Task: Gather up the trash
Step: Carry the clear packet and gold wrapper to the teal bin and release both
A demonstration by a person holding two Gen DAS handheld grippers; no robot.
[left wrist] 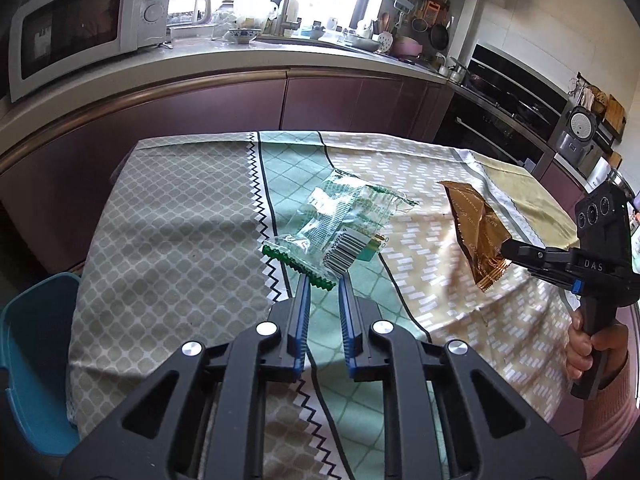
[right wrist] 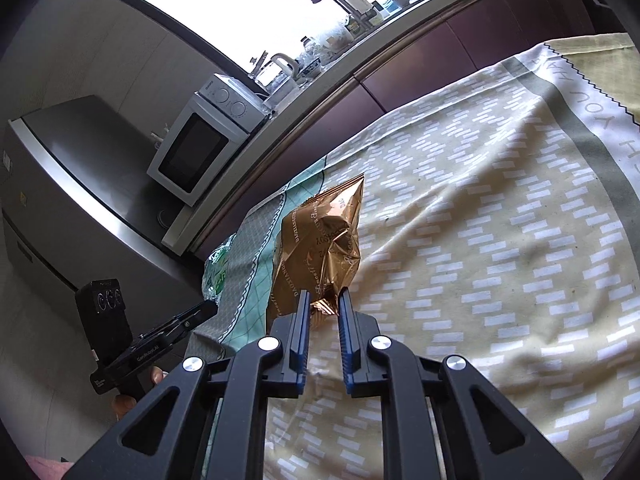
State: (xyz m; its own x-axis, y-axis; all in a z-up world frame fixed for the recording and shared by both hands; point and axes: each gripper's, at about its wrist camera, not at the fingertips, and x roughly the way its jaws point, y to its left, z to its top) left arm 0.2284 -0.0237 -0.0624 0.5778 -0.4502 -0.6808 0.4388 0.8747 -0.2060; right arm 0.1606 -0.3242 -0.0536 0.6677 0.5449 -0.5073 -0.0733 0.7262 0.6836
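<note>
Blue-padded fingers (left wrist: 304,296) of the left gripper (left wrist: 323,282) are clamped on the near, green-edged end of a clear plastic wrapper (left wrist: 340,224), whose far end lies over the tablecloth (left wrist: 180,208). To its right, the right gripper (right wrist: 325,300) pinches the crumpled near end of a gold foil wrapper (right wrist: 320,236), lifted off the yellow part of the cloth. A blue bin (left wrist: 36,360) stands near the table's left edge.
</note>
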